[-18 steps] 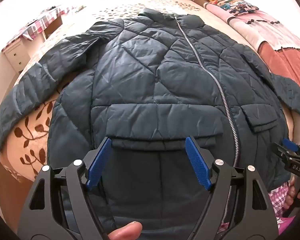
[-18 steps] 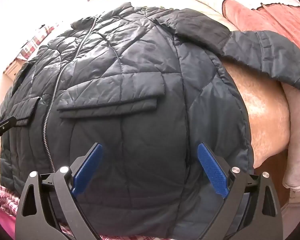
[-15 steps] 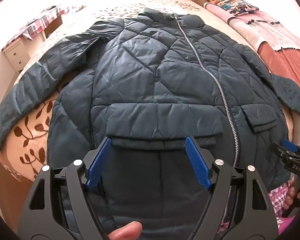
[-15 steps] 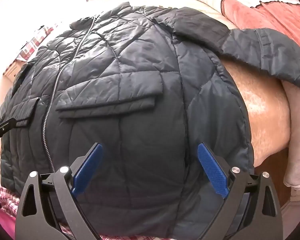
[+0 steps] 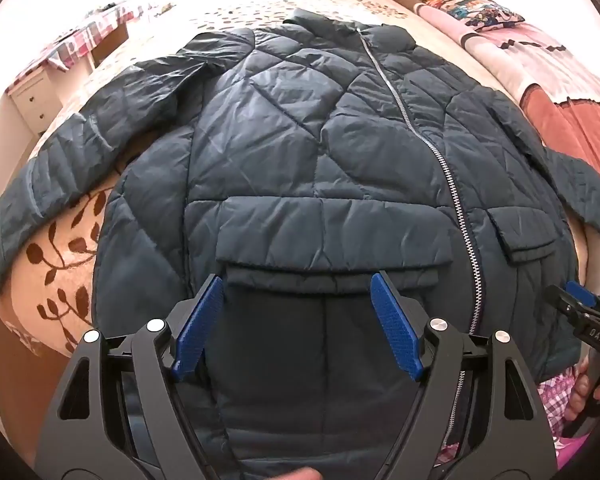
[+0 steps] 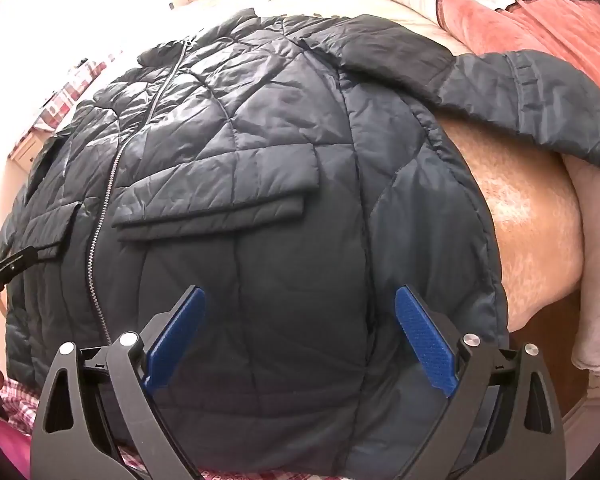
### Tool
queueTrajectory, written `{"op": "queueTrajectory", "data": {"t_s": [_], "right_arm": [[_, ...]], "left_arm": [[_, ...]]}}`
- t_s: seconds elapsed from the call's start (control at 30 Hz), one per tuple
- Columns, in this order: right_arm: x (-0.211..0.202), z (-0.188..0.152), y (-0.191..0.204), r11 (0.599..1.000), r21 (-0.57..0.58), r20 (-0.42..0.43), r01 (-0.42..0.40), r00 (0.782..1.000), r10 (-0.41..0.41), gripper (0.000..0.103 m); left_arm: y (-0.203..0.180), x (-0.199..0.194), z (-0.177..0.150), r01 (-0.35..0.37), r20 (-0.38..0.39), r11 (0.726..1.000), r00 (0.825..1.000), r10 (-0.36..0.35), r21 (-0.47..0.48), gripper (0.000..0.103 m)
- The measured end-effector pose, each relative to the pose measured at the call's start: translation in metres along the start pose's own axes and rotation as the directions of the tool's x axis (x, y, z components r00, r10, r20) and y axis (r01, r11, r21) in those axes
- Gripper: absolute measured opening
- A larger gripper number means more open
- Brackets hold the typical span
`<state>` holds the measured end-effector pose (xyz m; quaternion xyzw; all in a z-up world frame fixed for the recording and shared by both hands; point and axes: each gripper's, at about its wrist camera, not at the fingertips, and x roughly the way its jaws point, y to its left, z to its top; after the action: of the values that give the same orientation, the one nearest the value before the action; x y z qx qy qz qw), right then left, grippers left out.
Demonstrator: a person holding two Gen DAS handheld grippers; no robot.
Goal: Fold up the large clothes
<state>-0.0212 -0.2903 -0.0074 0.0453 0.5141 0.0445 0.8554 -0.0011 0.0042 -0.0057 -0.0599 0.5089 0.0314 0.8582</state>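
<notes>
A large dark blue quilted jacket [image 5: 300, 152] lies front up and zipped on the bed, collar at the far end, both sleeves spread outward. It also shows in the right wrist view [image 6: 260, 184]. My left gripper [image 5: 296, 292] is open, hovering over the hem below the left pocket flap. My right gripper [image 6: 300, 300] is open, hovering over the hem below the right pocket flap. The right gripper's tip shows in the left wrist view [image 5: 576, 304]. The left gripper's tip shows in the right wrist view [image 6: 8, 268].
The bed has a beige leaf-print cover [image 5: 60, 256]. Pink and rust blankets [image 5: 572, 112] and pillows [image 5: 476, 8] lie on its right side. A white nightstand [image 5: 32, 96] stands at the left. The bed's near edge runs under the hem.
</notes>
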Motion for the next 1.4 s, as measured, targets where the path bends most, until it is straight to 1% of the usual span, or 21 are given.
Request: {"op": "queueTrajectory", "data": {"t_s": [0.77,1.4], "right_arm": [[-0.006,-0.003,-0.007,0.999,0.049,0.028,-0.006,1.0,0.005,0.093],[-0.017,0.004,-0.033,0.99,0.139,0.082,0.0,0.997,-0.012,0.093]], "left_arm": [[-0.002,0.001,0.0,0.008,-0.005,1.0,1.0,-0.008,-0.007,0.076],[-0.006,-0.002,0.0,0.003,-0.001,1.0,1.0,-0.003,0.006,0.076]]}}
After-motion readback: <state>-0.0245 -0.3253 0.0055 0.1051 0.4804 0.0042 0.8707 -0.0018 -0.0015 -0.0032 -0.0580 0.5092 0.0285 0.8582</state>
